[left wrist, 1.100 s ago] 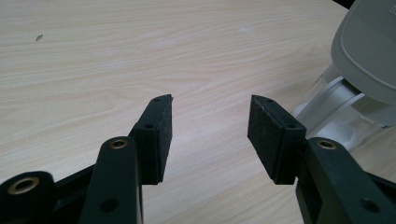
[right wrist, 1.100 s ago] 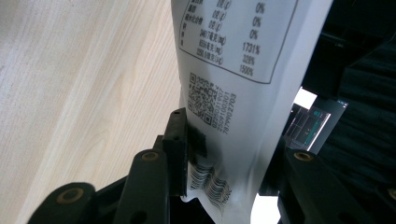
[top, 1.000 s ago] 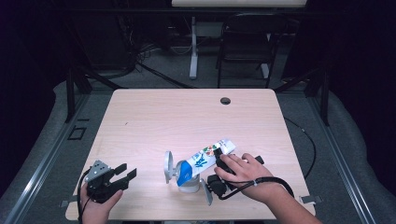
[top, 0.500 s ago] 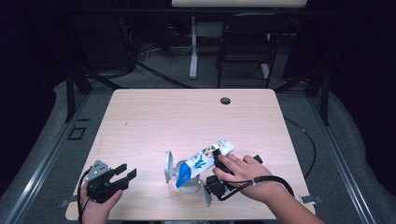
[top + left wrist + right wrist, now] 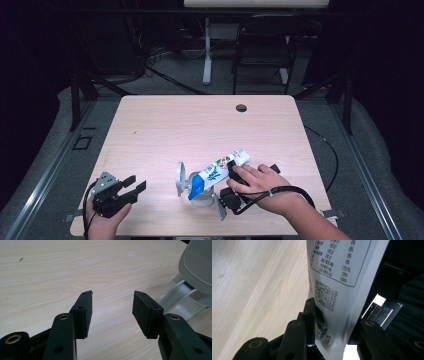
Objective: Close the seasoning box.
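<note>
A white pouch (image 5: 216, 173) with a blue end hangs tilted, blue end down, over a small clear jug (image 5: 201, 194) whose grey lid (image 5: 180, 179) stands flipped open. My right gripper (image 5: 234, 169) grips the pouch's upper end. In the right gripper view the printed pouch (image 5: 337, 277) runs between the jaws of my right gripper (image 5: 334, 322), which have just been closing on it. My left gripper (image 5: 134, 186) rests open near the table's front left corner. In its own view my left gripper (image 5: 112, 305) has nothing between its pads, and the jug (image 5: 183, 298) stands at the right.
The wooden table (image 5: 200, 125) has a round cable hole (image 5: 241, 107) near its far edge. Behind it a chair (image 5: 262, 50) and a white stand (image 5: 206, 55) sit on the dark floor. A cable (image 5: 285, 192) loops from the right gripper.
</note>
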